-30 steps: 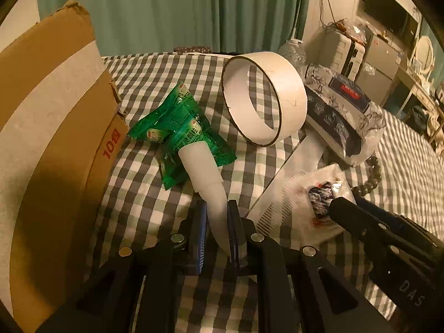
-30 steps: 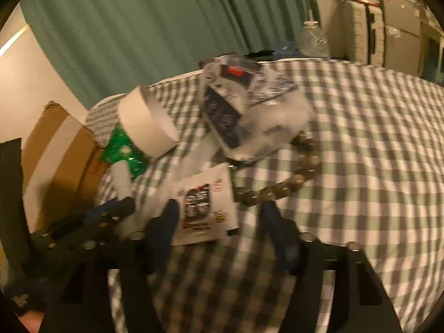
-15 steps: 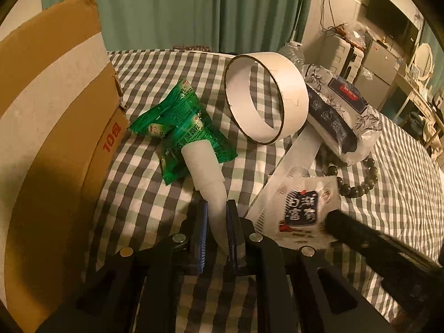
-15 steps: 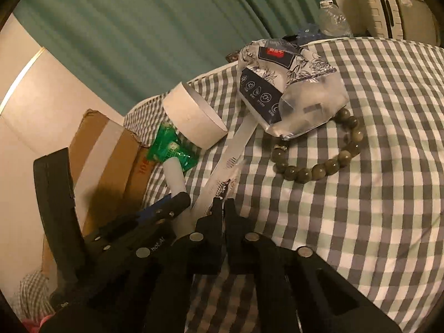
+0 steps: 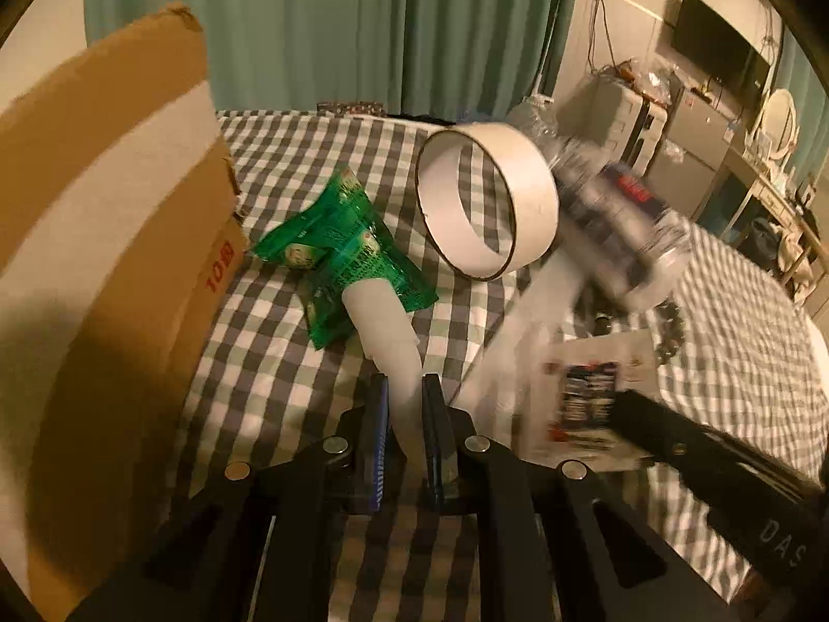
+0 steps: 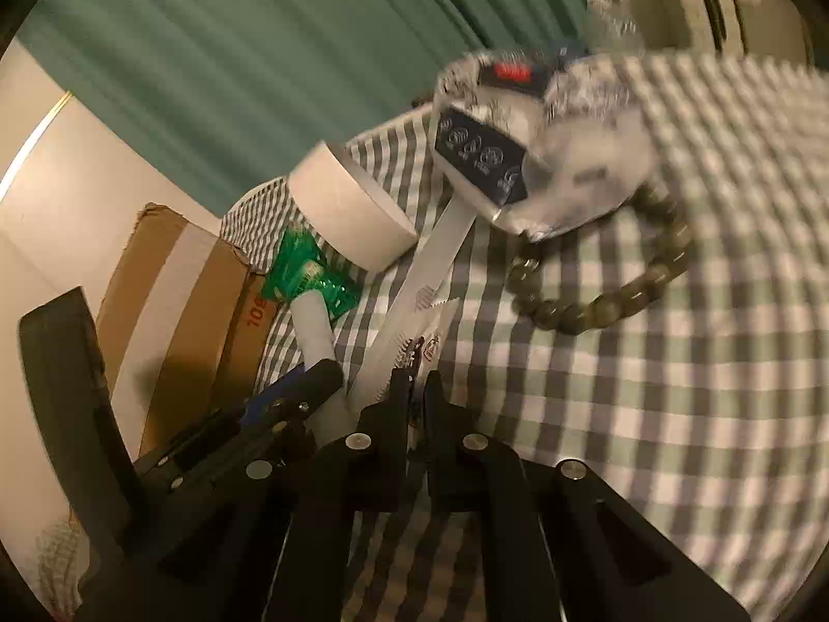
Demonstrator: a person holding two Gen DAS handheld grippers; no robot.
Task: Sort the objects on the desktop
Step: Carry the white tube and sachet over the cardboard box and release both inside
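Right claw (image 6: 417,389) newly clamped (sachet (image 6: 425,334))

Teal curtains (image 5: 331,26) hang behind the checked tablecloth (image 5: 290,150); a dark screen (image 5: 717,59) hangs on the pale wall.

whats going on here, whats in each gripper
A person is sorting odds and ends on a checked cloth, a gripper in each hand. The left gripper is shut on a white tube that lies partly on green packets. The right gripper is shut on the edge of a white sachet. A tape roll, bead bracelet, plastic pack and cardboard box sit nearby.
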